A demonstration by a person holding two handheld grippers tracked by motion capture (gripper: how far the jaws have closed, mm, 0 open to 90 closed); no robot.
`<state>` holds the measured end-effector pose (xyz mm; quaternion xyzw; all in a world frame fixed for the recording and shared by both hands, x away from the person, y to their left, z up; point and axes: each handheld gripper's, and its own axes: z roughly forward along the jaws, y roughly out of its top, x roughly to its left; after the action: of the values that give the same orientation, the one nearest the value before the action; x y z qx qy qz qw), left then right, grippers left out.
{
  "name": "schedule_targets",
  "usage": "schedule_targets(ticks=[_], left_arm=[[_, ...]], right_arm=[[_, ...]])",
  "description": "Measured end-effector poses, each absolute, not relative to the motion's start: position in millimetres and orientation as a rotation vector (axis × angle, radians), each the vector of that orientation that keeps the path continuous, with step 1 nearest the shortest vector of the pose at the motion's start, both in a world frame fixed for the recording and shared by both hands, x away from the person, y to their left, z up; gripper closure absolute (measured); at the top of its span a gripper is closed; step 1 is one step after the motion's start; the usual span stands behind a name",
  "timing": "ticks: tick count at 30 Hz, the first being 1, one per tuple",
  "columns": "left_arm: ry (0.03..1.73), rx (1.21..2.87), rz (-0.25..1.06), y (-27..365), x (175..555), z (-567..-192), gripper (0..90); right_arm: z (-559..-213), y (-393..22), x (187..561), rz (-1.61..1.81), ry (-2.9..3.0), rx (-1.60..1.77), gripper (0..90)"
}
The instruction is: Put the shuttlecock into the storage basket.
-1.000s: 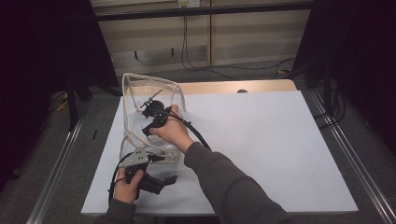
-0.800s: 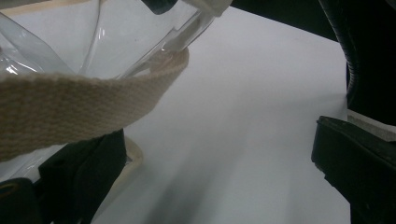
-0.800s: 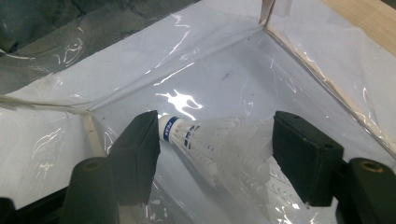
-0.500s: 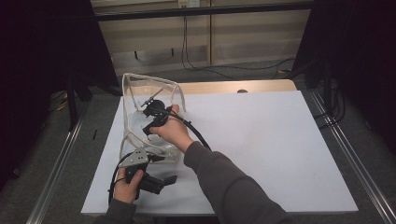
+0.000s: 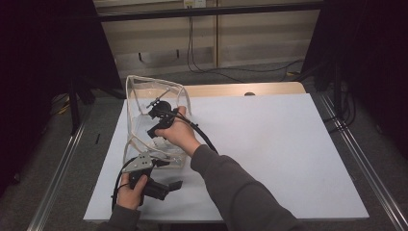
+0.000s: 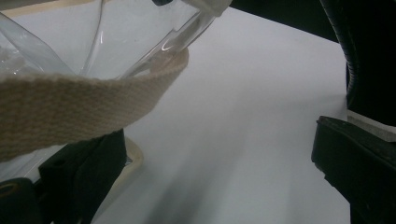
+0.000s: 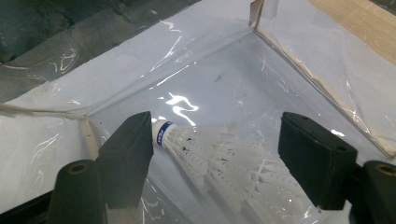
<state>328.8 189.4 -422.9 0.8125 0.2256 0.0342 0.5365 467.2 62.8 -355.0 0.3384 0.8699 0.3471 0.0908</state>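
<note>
Inside clear bag (image 5: pixel 144 96), shuttlecock (image 7: pixel 219 154) — right tool (image 7: pixel 224 144) apart, canvas strap (image 6: pixel 84 98) nearby

A dark grey sleeve (image 5: pixel 240 192), black hand-held gripper (image 5: pixel 155 188) with grey triangular plate, black cable (image 5: pixel 204 137).

Table right half: the white table top (image 5: pixel 279 144) lay bare, free passage from the near edge to the far edge.
Left side: the clear bag (image 5: pixel 144 96) stood upright there, its walls closing off the space around it.
Inside the bag: the right gripper (image 5: pixel 159 118) reached in through the opening; the shuttlecock (image 7: pixel 219 154) lay between its parted jaws, bag floor bare beyond.
Near left corner: the left gripper (image 5: pixel 166 185) lay low beside the bag's base, the woven strap (image 6: pixel 70 107) crossing above one jaw.
</note>
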Motion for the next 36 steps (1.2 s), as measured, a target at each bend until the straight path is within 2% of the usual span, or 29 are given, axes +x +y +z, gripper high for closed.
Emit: schedule_targets(ticks=[36], left_arm=[[0.538, 1.934, 0.082, 188.4, 330.3, -423.1, 3.3]], right_arm=[[-320.2, 50.4, 443.2, 1.059, 2.596, 0.923, 18.3]])
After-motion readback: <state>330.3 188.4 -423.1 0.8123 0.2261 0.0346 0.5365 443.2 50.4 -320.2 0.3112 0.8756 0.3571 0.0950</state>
